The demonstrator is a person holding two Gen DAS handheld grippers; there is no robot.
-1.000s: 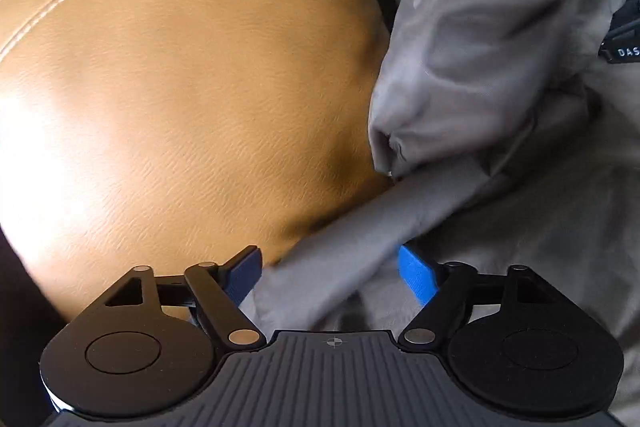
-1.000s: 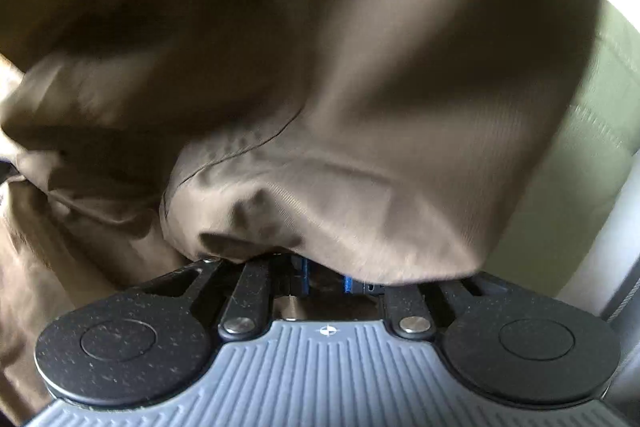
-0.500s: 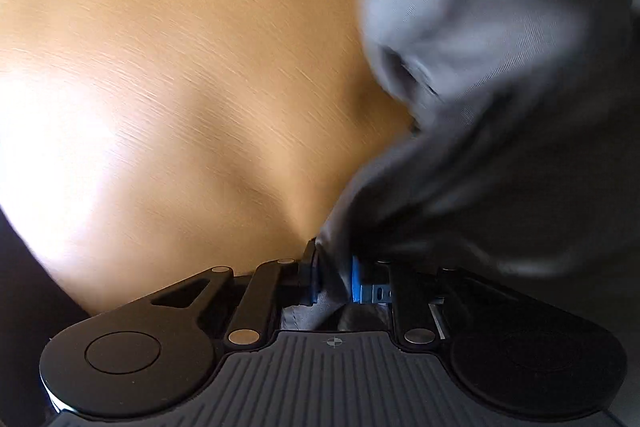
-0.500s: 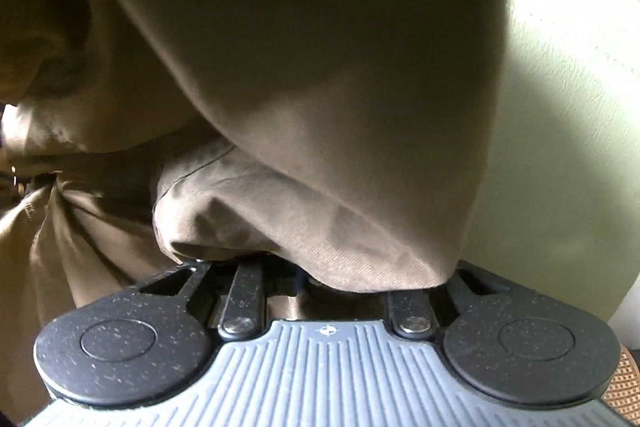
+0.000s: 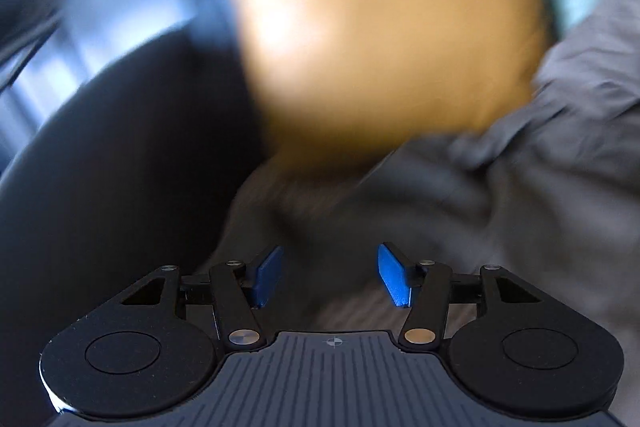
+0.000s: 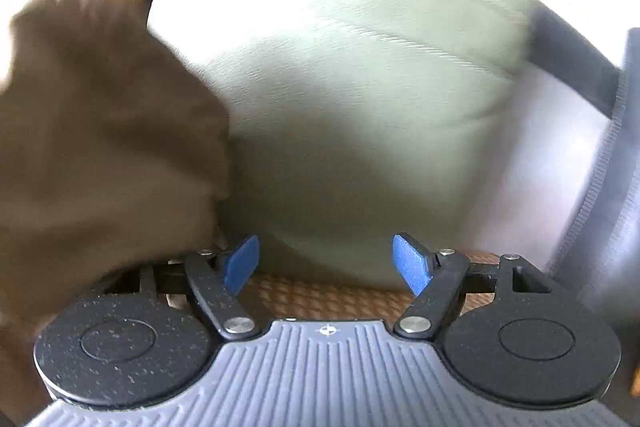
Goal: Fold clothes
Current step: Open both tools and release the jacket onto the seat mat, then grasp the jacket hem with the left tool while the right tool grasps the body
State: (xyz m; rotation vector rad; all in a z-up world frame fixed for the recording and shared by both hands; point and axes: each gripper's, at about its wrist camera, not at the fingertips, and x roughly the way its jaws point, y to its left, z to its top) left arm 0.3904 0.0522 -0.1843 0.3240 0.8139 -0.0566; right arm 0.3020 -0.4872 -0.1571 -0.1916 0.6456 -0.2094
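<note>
Both views are pretty blurry, but the left gripper (image 5: 331, 277) has its blue pads spread wide with nothing between them, pointed at the grey garment (image 5: 520, 195) bunched against the tan leather cushion (image 5: 380, 27). The right gripper (image 6: 327, 263) is spread wide and empty too, facing the pale green cushion (image 6: 360, 107), with the same garment (image 6: 100, 147) heaped just left of its left pad.

Both views motion-blurred. Garment (image 5: 520, 187) cut off at 3 o'clock, folds smeared; tan cushion (image 5: 380, 39) stitching blurred. Pale green cushion (image 6: 360, 107) washed out toward 12 o'clock.
</note>
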